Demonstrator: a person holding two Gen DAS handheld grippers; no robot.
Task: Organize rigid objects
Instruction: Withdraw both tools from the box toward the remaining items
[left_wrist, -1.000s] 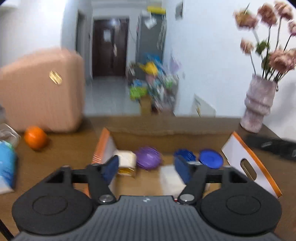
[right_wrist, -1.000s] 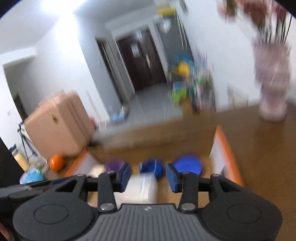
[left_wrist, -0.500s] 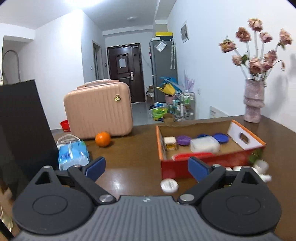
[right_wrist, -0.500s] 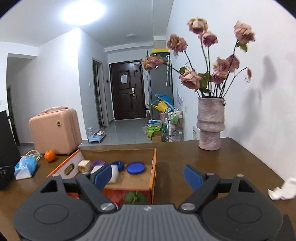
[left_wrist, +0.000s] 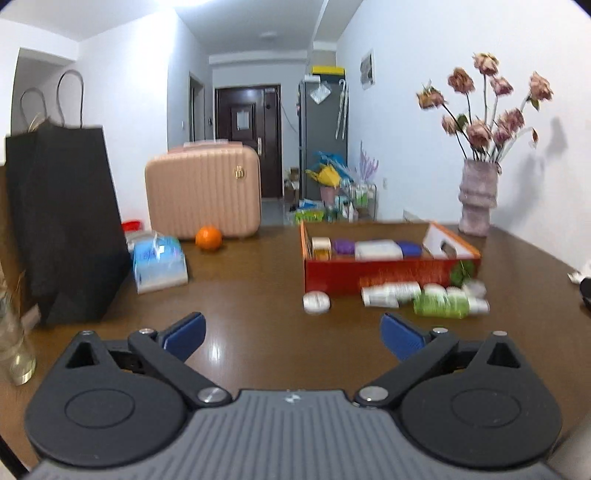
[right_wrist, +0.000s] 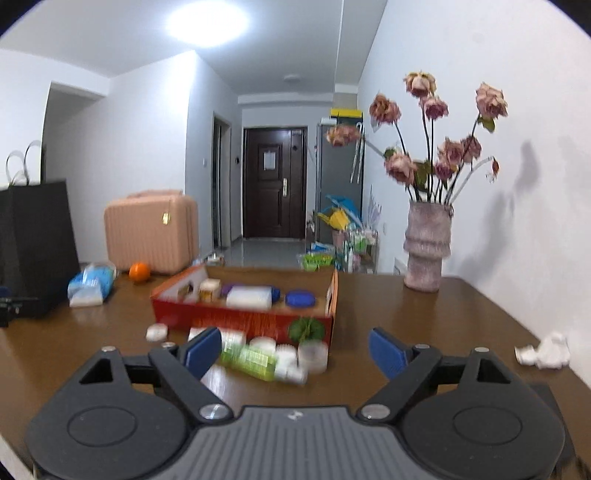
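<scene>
A red cardboard box (left_wrist: 388, 275) (right_wrist: 243, 318) stands on the brown table and holds several jars and lids, among them a white container (left_wrist: 377, 249) and a blue lid (right_wrist: 300, 298). In front of the box lie a small white jar (left_wrist: 316, 301) (right_wrist: 156, 332), a white tube (left_wrist: 388, 293) and a green bottle (left_wrist: 443, 304) (right_wrist: 255, 360) on its side. My left gripper (left_wrist: 293, 336) is open and empty, well short of these. My right gripper (right_wrist: 295, 350) is open and empty, just above the green bottle.
A black paper bag (left_wrist: 62, 225) stands at the left, with a blue tissue pack (left_wrist: 159, 260), an orange (left_wrist: 208, 238) and a pink suitcase (left_wrist: 203, 194) beyond. A vase of dried roses (right_wrist: 426, 247) stands at the far right. Crumpled white paper (right_wrist: 545, 350) lies at the right edge.
Both grippers have pulled back from over the box and opened wide. The box and the loose items in front of it now lie farther ahead.
</scene>
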